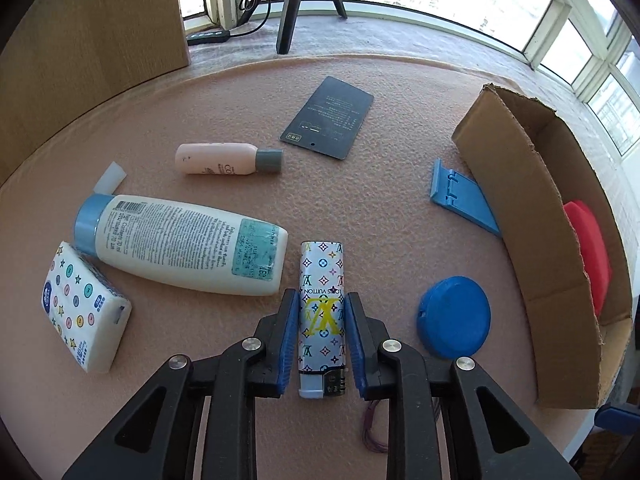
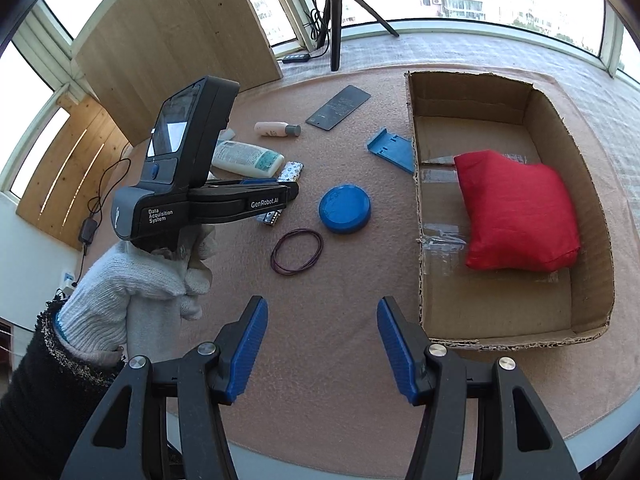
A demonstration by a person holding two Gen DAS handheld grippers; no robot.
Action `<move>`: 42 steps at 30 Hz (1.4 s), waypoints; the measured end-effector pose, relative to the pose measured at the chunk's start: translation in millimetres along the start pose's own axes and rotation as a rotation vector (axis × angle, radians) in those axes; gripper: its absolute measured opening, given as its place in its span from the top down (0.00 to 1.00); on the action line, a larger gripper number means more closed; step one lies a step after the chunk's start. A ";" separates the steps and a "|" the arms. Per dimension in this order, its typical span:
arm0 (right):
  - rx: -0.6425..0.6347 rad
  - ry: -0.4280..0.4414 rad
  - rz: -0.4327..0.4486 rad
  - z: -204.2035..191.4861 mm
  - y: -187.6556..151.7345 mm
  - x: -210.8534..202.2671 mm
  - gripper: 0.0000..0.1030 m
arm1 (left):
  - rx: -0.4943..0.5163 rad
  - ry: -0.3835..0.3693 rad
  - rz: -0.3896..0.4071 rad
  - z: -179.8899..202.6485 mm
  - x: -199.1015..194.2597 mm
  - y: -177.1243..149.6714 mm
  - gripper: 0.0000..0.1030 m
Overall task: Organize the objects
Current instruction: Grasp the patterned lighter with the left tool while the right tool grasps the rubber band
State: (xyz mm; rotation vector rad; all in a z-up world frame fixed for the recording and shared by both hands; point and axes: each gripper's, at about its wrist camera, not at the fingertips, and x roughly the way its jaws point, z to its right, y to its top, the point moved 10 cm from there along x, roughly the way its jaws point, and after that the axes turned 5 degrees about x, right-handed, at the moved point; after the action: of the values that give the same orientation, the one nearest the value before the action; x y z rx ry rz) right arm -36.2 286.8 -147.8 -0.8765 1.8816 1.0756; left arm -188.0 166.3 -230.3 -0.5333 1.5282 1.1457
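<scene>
A: Your left hand-held gripper [image 1: 322, 320] is sitting low over the desk [image 1: 380, 216], and its blue pads are pressing both long sides of the lighter [image 1: 322, 312]. So it is clamped on the lighter.

B: How is the lighter looking to you?

A: It is wearing a silvery wrap with small coloured monogram marks and a big yellow logo across the middle. Its pale blue base and metal end are lying nearest your camera; the rounded end is pointing away, toward the black card [image 1: 328, 122]. Its long axis is running straight along your fingers.

B: And my right side?

A: Your right hand-held gripper [image 2: 322, 344] is hanging above bare desk with its jaws standing wide apart, holding nothing. Your gloved left hand [image 2: 140, 276] is gripping the other tool's handle.

B: What is lying around the lighter?

A: Just left of it the white lotion bottle [image 1: 180, 244] is lying on its side, and the tissue pack [image 1: 82, 308] is sitting nearer left. The blue round lid [image 1: 454, 316] is resting to the right. Farther out, the red cushion [image 2: 518, 216] is sitting inside the cardboard box [image 2: 420, 240].
</scene>
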 end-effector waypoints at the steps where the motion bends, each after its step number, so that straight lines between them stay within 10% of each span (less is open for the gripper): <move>1: -0.008 0.004 -0.003 -3.1 0.8 2.2 0.48 | -0.004 0.003 -0.001 -3.4 -1.4 -3.3 0.76; 14: -0.112 0.009 -0.098 -39.0 18.3 63.2 0.48 | -0.085 -0.034 0.014 -34.2 -38.0 -82.5 0.75; 33: -0.340 -0.105 -0.198 -45.6 -0.3 113.8 0.60 | -0.096 0.019 0.015 -58.0 -41.6 -96.4 0.76; 42: -0.400 -0.163 -0.165 -34.2 1.9 109.1 0.96 | -0.134 0.001 0.025 -60.1 -41.3 -97.1 0.76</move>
State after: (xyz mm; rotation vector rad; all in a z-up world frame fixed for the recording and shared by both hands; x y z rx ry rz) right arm -97.3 237.3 -230.7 -1.1089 1.4554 1.3998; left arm -125.4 62.3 -232.7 -0.6061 1.4696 1.2736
